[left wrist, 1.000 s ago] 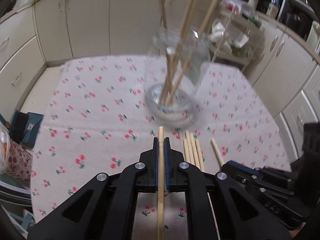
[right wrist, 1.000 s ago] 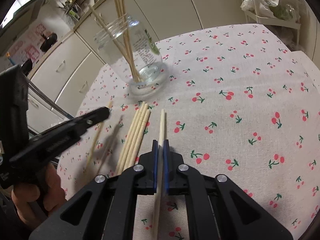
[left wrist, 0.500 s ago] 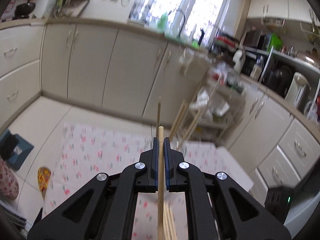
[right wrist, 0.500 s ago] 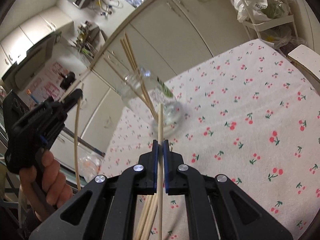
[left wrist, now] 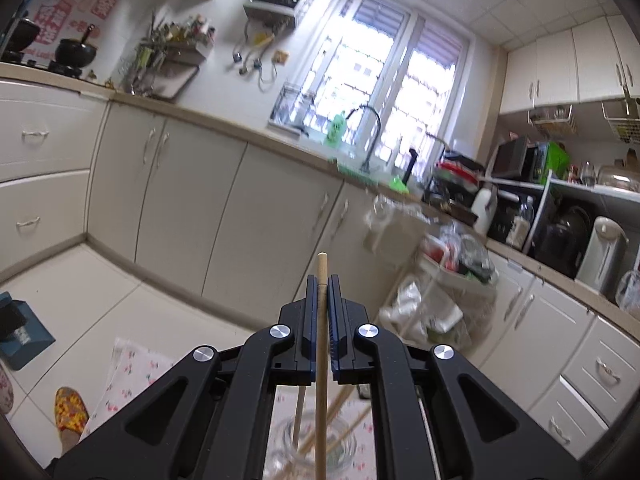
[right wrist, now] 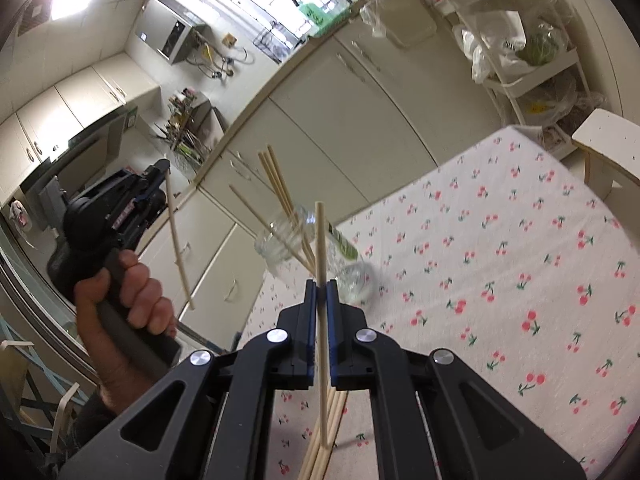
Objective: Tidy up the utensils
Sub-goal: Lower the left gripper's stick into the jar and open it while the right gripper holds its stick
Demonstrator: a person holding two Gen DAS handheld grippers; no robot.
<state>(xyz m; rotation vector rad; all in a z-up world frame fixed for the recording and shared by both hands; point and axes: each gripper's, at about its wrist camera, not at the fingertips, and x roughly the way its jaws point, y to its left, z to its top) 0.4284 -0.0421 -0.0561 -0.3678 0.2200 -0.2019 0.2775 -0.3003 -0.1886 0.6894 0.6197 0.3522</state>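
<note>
Cream kitchen cabinets (left wrist: 224, 216) are filling the background, and a cherry-print tablecloth (right wrist: 520, 264) is covering the table at the right of the right wrist view. Both grippers are clamping pale wooden chopsticks: the left gripper (left wrist: 322, 280) is pinching the left chopstick (left wrist: 321, 360), its tip poking past the jaws, while the right gripper (right wrist: 320, 286) is squeezing the right chopstick (right wrist: 319, 248). Centre frame, a clear glass jar (right wrist: 312, 252) (blurred) is holding several more sticks. Loose chopsticks (right wrist: 320, 440) are lying on the cloth under the right gripper. A hand (right wrist: 120, 292) is gripping the left tool's handle at left.
</note>
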